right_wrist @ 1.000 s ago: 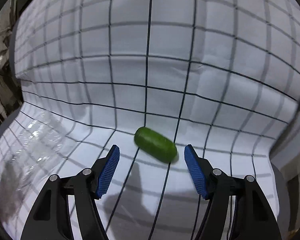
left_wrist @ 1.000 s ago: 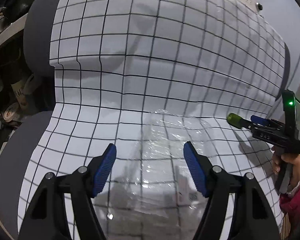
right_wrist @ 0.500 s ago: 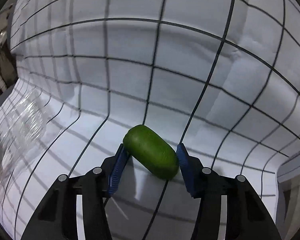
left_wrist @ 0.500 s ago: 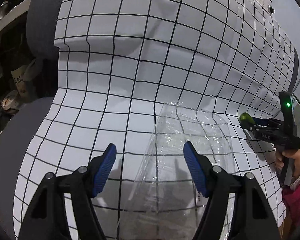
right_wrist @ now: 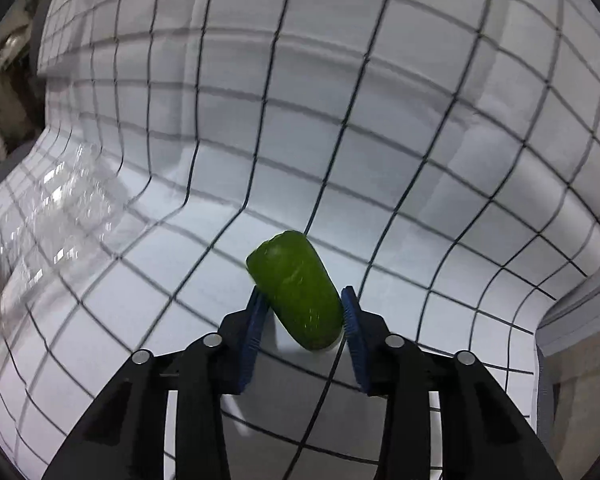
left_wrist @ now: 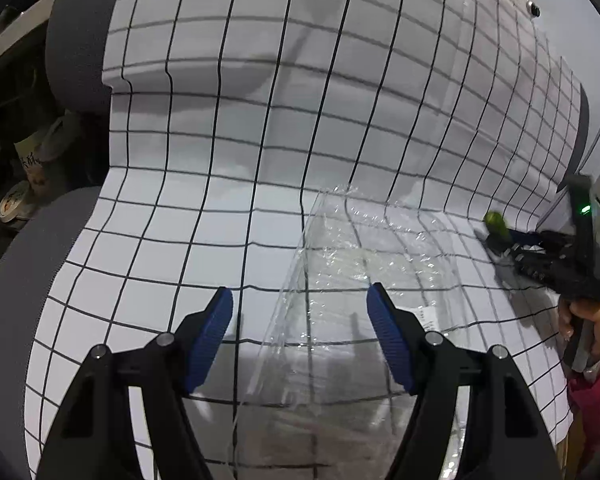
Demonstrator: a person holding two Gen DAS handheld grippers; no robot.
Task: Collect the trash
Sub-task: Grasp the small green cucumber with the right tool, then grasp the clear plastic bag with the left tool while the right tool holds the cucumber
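Right tongs [right_wrist: 302, 312] are closed narrow on the green oblong item [right_wrist: 296, 292], pads pressed to its two flanks; it sits tilted between them, far end pointing up and left, just above the gridded cloth [right_wrist: 420, 140]. Left tongs [left_wrist: 300, 320] stand wide and hold nothing, poised over the clear plastic bag [left_wrist: 360, 264] that lies flat on the cloth.

Judged step: carrying the green item to the bag. To do it well, the operator should keep the squeeze even — the item looks smooth and rounded and could twist out, since it is gripped near one end only. The left tongs would need to pinch one film layer at the bag's mouth and lift it so an opening exists before the item arrives.

Not determinable: where the bag's mouth lies, since its near end runs out of view below the left tongs. The bag's outline is faint — glare alone marks it. What the cloth covers cannot be told. The right-hand view is motion-blurred at its left edge.
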